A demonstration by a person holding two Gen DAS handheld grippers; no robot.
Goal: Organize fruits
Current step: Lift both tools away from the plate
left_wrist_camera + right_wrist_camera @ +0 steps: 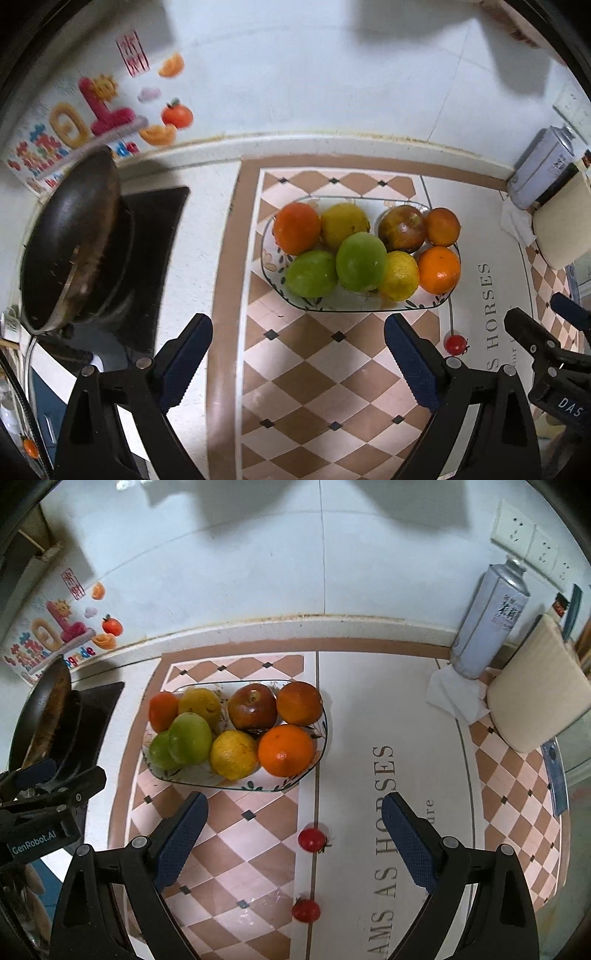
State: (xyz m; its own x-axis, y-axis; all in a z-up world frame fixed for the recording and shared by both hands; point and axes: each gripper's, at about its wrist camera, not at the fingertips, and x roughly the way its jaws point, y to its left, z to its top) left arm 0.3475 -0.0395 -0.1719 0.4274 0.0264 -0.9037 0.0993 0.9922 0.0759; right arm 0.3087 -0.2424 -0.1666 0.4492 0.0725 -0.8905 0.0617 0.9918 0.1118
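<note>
Nearest the right wrist camera, the right hand-held gripper hangs released above the patterned mat, its 2 blue-padded jaws wide apart with nothing between them. Below and between those jaws, 2 small round red cherry tomatoes lie loose on the mat toward the front edge of the tabletop: the nearer tomato and the farther tomato, apart from each other and well apart from the dish. The left hand-held gripper is released too, empty, over the checkered part of the mat.

Farther in, toward the back edge, the clear oblong glass dish with a leaf-printed rim holds 8 fruits packed touching: 3 oranges, 2 yellow lemons, 2 green fruits and 1 dark red apple.

By my reading, the large fruit is gathered and the step in hand is collecting the 2 stray tomatoes. The next move calls for lowering the right hand-held gripper around the farther tomato and closing gently, since so small and round a thing will likely roll or bruise, then finding a gap in the crowded dish.

At the left edge sits a dark wok; at the back right corner, a grey spray can.
</note>
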